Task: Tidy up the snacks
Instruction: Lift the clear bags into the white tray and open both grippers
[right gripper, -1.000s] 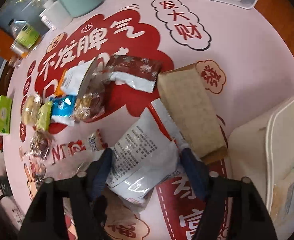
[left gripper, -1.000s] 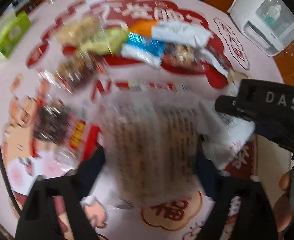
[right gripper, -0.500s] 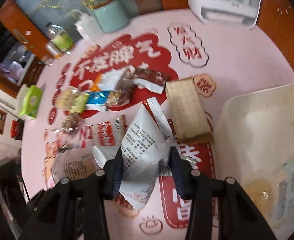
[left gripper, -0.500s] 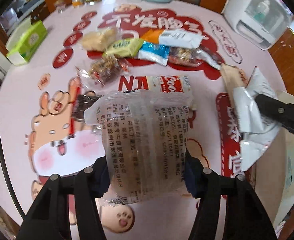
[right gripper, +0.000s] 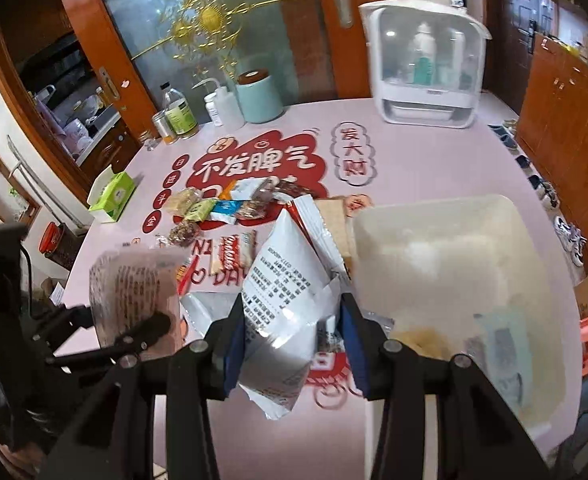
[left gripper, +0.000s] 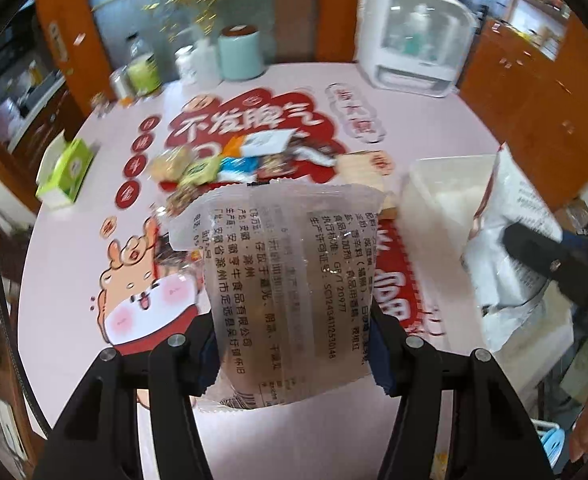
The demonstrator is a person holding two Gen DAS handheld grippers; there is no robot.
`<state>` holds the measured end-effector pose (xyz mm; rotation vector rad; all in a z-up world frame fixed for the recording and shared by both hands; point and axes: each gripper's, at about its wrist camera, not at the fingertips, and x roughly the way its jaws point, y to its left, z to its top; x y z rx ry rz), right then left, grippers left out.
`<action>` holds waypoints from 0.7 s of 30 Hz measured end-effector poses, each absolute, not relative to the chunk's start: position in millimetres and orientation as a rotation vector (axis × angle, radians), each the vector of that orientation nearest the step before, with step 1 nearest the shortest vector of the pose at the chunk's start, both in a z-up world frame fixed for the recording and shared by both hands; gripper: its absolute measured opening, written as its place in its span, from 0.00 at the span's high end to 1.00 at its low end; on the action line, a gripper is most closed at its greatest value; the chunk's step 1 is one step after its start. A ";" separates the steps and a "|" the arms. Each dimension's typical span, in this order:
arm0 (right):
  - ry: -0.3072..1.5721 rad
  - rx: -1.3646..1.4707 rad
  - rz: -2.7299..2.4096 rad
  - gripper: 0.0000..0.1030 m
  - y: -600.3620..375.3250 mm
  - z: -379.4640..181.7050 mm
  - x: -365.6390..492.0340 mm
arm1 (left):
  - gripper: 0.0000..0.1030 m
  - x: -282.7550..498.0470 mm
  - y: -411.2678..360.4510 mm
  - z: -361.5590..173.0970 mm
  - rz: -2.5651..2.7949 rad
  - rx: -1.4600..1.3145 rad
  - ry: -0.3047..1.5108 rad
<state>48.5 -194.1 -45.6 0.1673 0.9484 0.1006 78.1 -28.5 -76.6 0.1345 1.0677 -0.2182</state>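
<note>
Moved: both packets now lifted off the table (right gripper: 434,152).
Left gripper (left gripper: 294,344): clamped on clear crinkly packet (left gripper: 289,280).
Right gripper (right gripper: 289,344): clamped on glossy white pouch (right gripper: 289,292).

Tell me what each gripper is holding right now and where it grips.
Left gripper pinches the clear printed snack packet across its lower sides. Right gripper clamps the white foil snack bag across its lower half.

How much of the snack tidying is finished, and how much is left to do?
Barely started. The white bin holds a couple of packets at its near end. In hand: the left gripper grips a clear packet, the right gripper a white bag, both lifted. A cluster of small snacks is left on the table.
</note>
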 end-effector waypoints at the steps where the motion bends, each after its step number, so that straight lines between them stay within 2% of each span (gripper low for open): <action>1: 0.948 0.169 0.092 0.57 -201.7 -45.0 42.4 | 0.43 74.4 -37.1 -73.3 -0.230 0.145 1.058; 11: 0.902 0.178 -0.005 0.56 -278.2 -34.3 -2.1 | 0.43 45.8 -136.2 -50.9 -0.347 0.230 0.982; 21: 0.897 0.191 -0.080 0.54 -344.9 -39.0 -22.9 | 0.43 45.3 -217.2 -55.6 -0.413 0.256 0.987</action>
